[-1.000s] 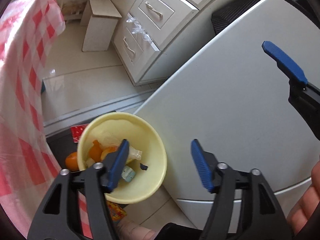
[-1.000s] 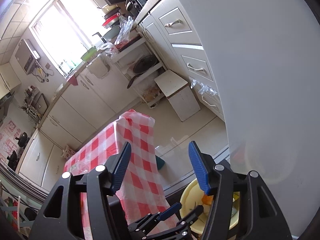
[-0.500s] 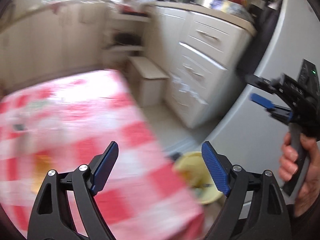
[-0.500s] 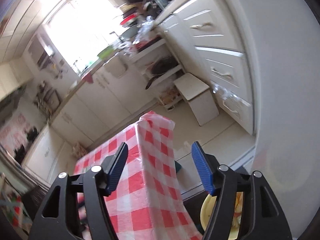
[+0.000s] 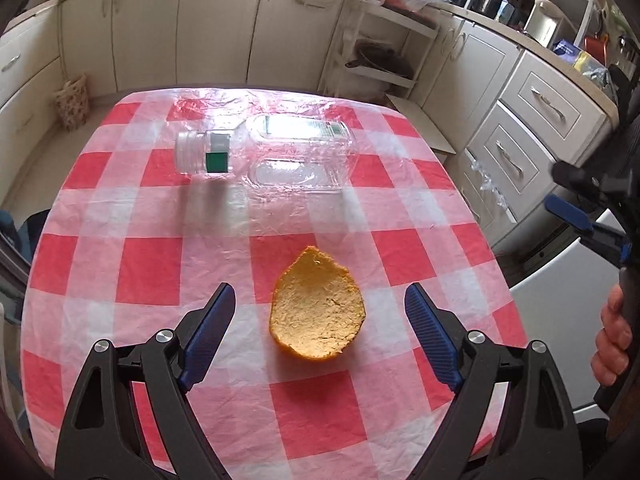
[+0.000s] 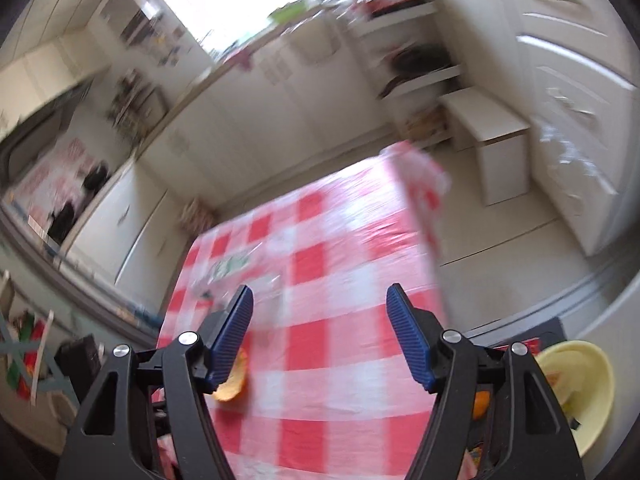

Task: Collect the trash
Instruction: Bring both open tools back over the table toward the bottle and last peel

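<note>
An orange peel (image 5: 318, 307) lies on the red-and-white checked tablecloth (image 5: 152, 264), between the fingers of my open, empty left gripper (image 5: 320, 332) and just ahead of them. A clear plastic jar (image 5: 266, 150) lies on its side farther back. My right gripper (image 6: 320, 336) is open and empty above the table's right part; it shows at the right edge of the left wrist view (image 5: 576, 216). The peel (image 6: 234, 386) pokes out behind its left finger. A yellow bowl (image 6: 588, 392) holding trash sits low beside the table on the right.
White kitchen cabinets and drawers (image 5: 532, 120) stand to the right of the table, with open shelves (image 5: 384, 52) behind. A small white stool (image 6: 492, 140) stands on the floor past the table's far corner. A white appliance (image 5: 560, 312) stands by the table's right edge.
Both grippers swung from the yellow bowl and white appliance back over the table. The left one now hovers at the orange peel, with its jaws wider apart. The right view is blurred by motion.
</note>
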Demonstrator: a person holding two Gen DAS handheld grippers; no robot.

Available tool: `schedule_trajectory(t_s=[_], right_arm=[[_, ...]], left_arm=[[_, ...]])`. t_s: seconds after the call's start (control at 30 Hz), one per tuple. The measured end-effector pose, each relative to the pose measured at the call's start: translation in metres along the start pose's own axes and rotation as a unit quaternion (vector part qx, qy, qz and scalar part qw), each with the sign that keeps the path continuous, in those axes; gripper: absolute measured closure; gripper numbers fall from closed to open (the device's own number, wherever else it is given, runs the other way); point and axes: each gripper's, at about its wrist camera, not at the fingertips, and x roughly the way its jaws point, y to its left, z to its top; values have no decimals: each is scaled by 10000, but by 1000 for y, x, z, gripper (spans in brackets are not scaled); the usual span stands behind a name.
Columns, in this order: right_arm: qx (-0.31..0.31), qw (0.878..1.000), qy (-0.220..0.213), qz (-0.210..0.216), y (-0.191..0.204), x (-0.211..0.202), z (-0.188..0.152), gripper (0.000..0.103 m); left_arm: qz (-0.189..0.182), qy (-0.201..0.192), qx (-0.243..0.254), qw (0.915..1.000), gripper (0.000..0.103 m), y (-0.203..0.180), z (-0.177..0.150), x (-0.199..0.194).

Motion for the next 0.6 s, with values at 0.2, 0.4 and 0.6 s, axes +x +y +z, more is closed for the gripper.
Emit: schedule_trajectory(t_s=[0.2,0.4,0.6], right_arm=[[-1078,9932,394,-203,62,55,-9,27],[-3186,9462,357,-435,120,97,-11,13],[-5010,8581,1083,-288,142,160,10,12]], left_arm=[[-8,372,232,9990,20,-11,-15,24],[102,504,171,9985,22,5,-16,36],[-27,589,-3,9983,23,21,-8,35]])
